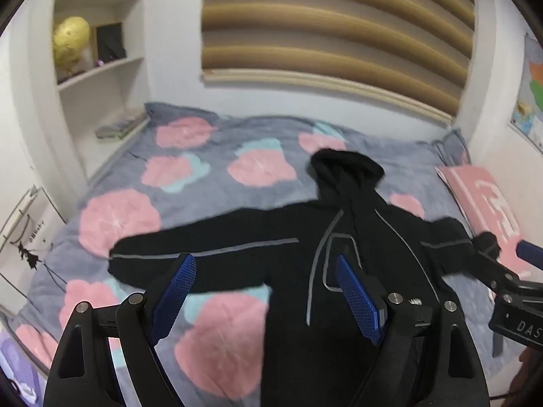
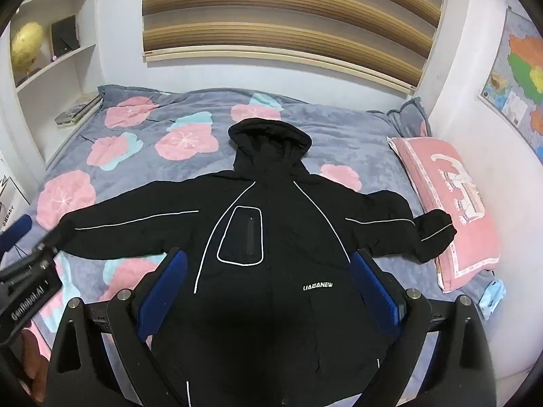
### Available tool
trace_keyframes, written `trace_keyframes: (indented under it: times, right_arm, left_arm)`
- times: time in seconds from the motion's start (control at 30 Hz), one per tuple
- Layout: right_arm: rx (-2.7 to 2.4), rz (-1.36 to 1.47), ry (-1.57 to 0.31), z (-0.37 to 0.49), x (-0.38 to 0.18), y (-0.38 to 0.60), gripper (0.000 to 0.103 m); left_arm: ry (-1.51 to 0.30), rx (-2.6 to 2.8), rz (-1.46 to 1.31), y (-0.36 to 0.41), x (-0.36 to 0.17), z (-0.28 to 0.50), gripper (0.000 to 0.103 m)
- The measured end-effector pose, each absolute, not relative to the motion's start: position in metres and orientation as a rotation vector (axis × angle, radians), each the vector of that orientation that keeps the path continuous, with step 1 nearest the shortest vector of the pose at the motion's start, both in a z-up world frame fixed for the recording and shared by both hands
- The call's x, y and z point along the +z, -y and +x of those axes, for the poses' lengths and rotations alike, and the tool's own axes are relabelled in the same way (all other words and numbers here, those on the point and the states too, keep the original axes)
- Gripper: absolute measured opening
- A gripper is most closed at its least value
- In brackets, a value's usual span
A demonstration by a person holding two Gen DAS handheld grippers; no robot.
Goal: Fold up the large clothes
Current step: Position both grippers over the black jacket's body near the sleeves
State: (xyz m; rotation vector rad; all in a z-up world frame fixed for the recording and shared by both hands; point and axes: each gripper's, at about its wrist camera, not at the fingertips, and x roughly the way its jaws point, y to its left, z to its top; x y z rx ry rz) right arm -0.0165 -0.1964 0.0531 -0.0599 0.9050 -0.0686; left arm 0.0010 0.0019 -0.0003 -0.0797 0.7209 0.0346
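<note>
Left gripper: your left gripper (image 1: 263,291) fills the bottom of the left wrist view with its jaws spread as wide as they go; nothing sits between the blue pads (image 1: 176,288), and they touch no cloth.
Right gripper: your right gripper (image 2: 269,288) sits at the bottom of the right wrist view, jaws likewise fully apart, blue pads (image 2: 373,291) to either side of the jacket's lower front; they hold nothing.
Other tool in view: each camera catches the other gripper at the frame edge, low right in the left view, low left in the right view.
Jacket: the black hooded jacket (image 2: 271,237) lies face up and spread flat on the bed, centre of the right view and centre right of the left view, with white piping, a chest pocket outline and a small white logo.
Sleeves: both stretch sideways; the cuff at the right of the frame lies on the pink pillow (image 2: 451,203).
Hood: it points to the far side, at the upper middle of the jacket.
Bed cover: the grey blanket (image 2: 163,169) with pink flowers lies under the jacket.
Far wall: a striped blind (image 2: 288,17) at the top centre, white shelves (image 2: 51,61) with a gold globe (image 2: 25,47) at the upper left, a map (image 2: 519,78) at the upper right.
</note>
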Motion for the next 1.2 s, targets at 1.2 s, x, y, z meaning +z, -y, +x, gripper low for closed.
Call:
trace_keyframes:
  times: [1.2]
  right_arm:
    - [0.024, -0.154, -1.043, 0.111, -0.011, 0.145, 0.098]
  left_arm:
    - [-0.929, 0.133, -0.292, -0.094, -0.076, 0.119, 0.086]
